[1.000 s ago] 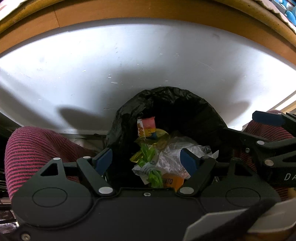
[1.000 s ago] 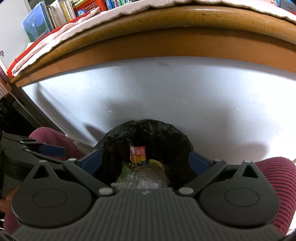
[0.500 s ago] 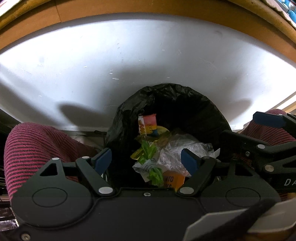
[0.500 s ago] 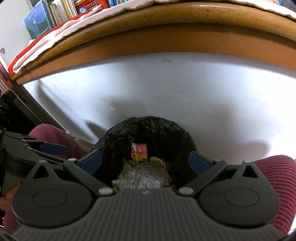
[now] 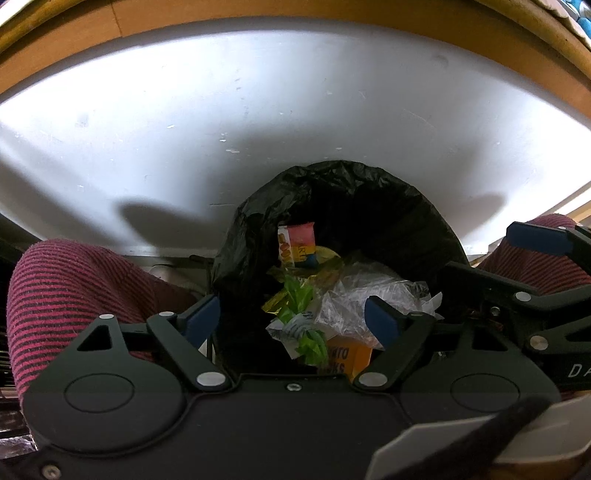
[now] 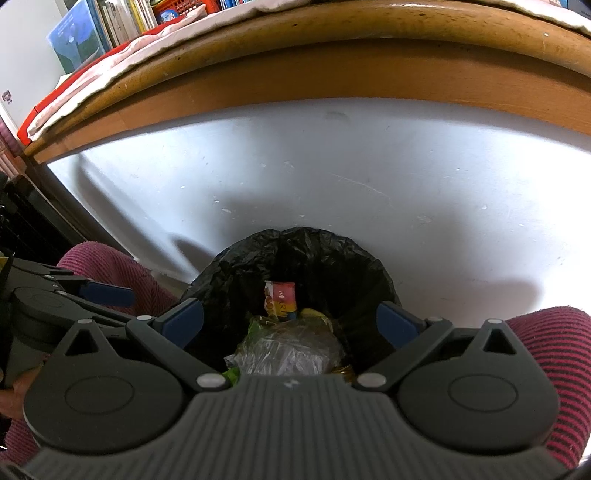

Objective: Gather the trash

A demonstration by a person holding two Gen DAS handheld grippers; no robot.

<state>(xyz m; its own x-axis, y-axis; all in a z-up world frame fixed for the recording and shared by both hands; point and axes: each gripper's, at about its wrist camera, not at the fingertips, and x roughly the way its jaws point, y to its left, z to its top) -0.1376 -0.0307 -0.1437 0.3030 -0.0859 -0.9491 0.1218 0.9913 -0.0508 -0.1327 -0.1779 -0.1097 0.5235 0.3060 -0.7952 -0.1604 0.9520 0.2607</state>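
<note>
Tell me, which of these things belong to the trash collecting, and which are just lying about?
Part of the job:
- black bin bag
- wrappers and plastic inside it
- left gripper, jaws opening, nothing between them
- right gripper, open

Just there:
- wooden table edge
- books
- white wall

Black-lined bin (image 5: 340, 206) on floor against white panel (image 5: 258, 110), holding wrappers (image 5: 297, 245) and clear plastic (image 5: 365, 295).

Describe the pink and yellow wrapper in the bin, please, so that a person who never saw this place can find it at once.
Below the wooden table edge, against the white panel, stands a bin lined with a black bag. The wrapper stands upright at the back of the trash pile, against the bag's far wall. Unlike the crumpled clear plastic in front of it, it is flat and opaque, pink above and yellow below, with printed letters.
</note>
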